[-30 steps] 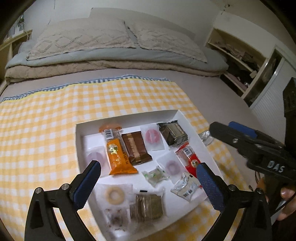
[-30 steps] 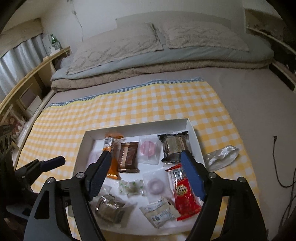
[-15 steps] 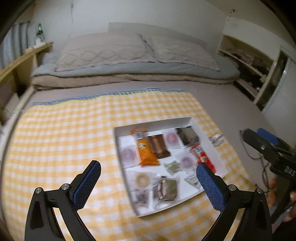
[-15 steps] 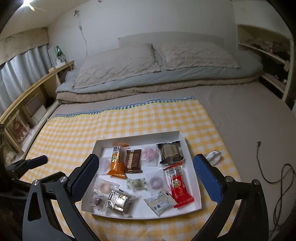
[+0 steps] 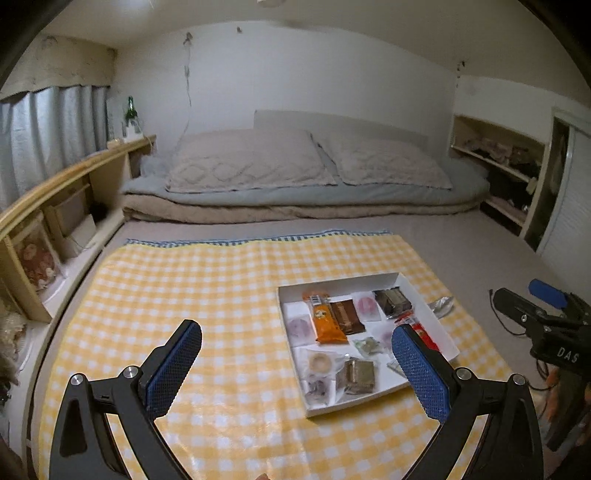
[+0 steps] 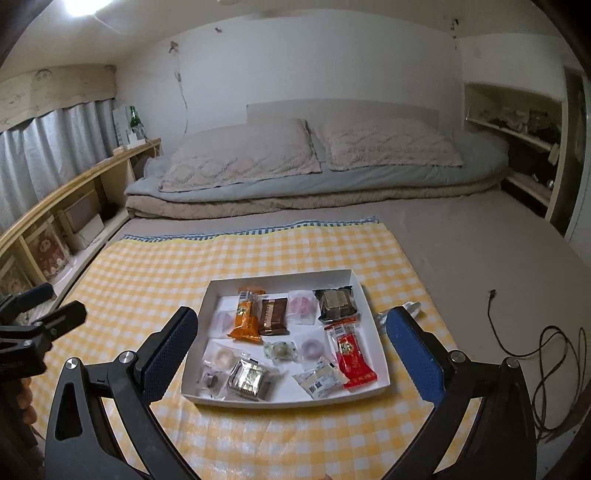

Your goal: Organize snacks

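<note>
Both grippers, left gripper (image 5: 295, 373) and right gripper (image 6: 291, 354), are held wide open and empty above the white tray (image 6: 373, 314), where light, crinkly, slippery snack packets (image 6: 245, 314) are best pinched mid-body.

Illumination was dim and warm, supplied by a ceiling lamp (image 6: 86, 5) blown out at the right view's upper left. Both fisheye views bent strongly at dark, vignetted corners. Focus was soft, shadows faint.
</note>
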Available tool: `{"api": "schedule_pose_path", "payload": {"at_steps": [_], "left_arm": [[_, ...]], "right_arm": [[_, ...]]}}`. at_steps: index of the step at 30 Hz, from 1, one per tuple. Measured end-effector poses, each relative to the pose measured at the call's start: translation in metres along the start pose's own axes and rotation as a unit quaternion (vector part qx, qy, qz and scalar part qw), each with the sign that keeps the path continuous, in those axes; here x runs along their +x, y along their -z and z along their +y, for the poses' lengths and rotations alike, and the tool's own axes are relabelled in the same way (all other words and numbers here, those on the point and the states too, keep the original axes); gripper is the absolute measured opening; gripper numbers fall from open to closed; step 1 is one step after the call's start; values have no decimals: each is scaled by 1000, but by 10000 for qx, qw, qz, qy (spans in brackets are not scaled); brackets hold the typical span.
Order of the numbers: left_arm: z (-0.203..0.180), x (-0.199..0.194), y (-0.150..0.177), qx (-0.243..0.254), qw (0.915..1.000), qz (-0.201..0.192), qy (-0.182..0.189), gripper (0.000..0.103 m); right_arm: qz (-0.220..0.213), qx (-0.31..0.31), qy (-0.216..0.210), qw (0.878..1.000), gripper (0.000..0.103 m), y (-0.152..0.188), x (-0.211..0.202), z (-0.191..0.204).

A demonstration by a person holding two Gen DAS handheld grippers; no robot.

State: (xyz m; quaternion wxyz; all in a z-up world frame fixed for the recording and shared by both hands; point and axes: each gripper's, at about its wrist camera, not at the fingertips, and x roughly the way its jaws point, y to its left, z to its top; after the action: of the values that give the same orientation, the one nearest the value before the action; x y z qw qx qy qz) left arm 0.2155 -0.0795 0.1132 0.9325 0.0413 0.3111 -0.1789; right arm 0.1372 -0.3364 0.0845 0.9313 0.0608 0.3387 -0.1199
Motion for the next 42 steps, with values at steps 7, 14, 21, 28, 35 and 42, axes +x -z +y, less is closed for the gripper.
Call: {"api": "schedule_pose_path", "payload": {"at_steps": [7,14,21,28,35,42], "left_arm": [[7,-34,42,10,9998,-62,-181,103],[7,-55,73,66,9993,-183,-308,103],[9,-66,91,42,9992,-226,-335,103],[8,-71,100,146,9988,-244,-387,103],[6,-67,106,239,9983,-153,-503,103],[4,-64,106,317,9981,-150,-497,103]], "right_arm": [[-138,-184,93,9997,103,23,-26,11],[-270,-11,100,9996,103,49,-48,13],[-448,-150,261,9985,103,67,-63,24],[-416,-309,337,9981,103,84,-66,32],[-436,-306,397,9978,103,94,-72,33],[-480,-427,424,9970,103,95,-72,40]]}}
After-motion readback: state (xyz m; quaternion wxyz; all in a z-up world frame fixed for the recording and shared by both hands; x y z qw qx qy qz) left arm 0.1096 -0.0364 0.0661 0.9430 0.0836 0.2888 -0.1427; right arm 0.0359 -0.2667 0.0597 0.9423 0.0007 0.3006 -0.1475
